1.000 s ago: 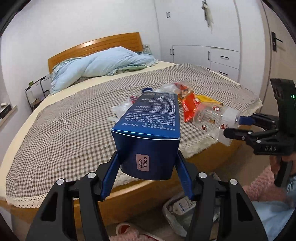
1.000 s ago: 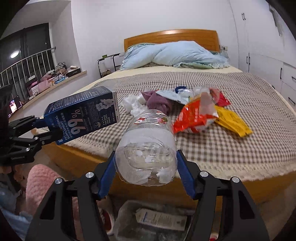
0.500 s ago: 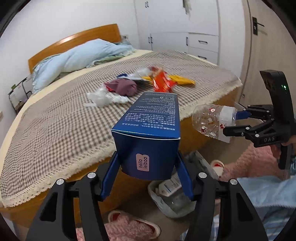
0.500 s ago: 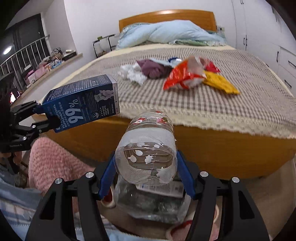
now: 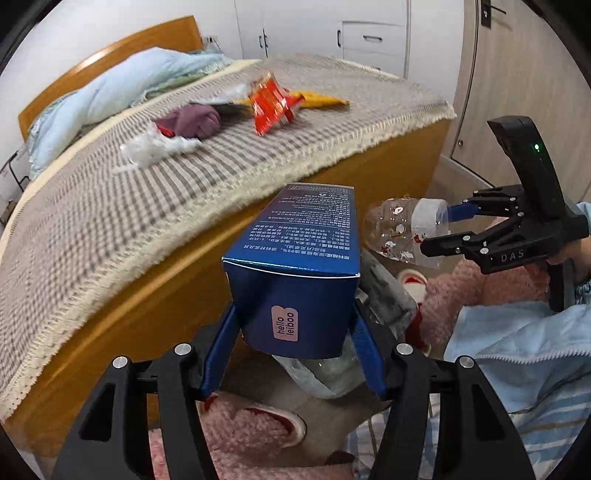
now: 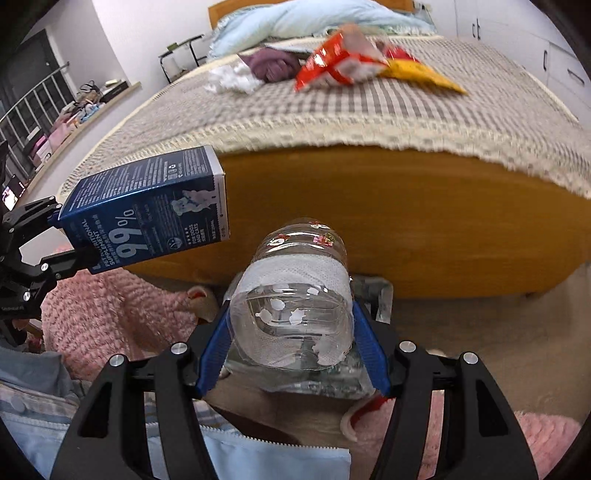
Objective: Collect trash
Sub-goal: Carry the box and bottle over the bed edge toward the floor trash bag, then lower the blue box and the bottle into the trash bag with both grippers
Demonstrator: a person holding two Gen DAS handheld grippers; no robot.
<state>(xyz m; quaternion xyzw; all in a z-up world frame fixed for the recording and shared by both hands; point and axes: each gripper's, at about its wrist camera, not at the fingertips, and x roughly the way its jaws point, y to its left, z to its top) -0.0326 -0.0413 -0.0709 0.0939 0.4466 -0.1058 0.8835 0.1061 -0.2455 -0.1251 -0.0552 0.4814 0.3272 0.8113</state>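
My left gripper (image 5: 293,354) is shut on a dark blue carton (image 5: 299,266), also seen from the side as the blue carton (image 6: 147,206) in the right wrist view. My right gripper (image 6: 291,350) is shut on a clear plastic bottle (image 6: 295,306) with a white label band; the same bottle (image 5: 402,232) shows at the right of the left wrist view. Both are held low beside the bed, above a clear plastic trash bag (image 6: 373,295) on the floor. Red (image 5: 271,103) and yellow (image 5: 325,99) snack wrappers, a purple cloth (image 5: 195,120) and white tissue (image 5: 155,147) lie on the bed.
The bed's wooden side board (image 6: 406,221) rises just behind the bag. Pink fluffy slippers (image 5: 251,428) and a person's pink and light blue sleeves (image 5: 517,339) crowd the floor. White wardrobes (image 5: 332,33) stand behind the bed.
Both grippers have sunk and tipped downward with the carton and the bottle still in them. The bed top has slid up in both views and the floor bag now lies right under them.
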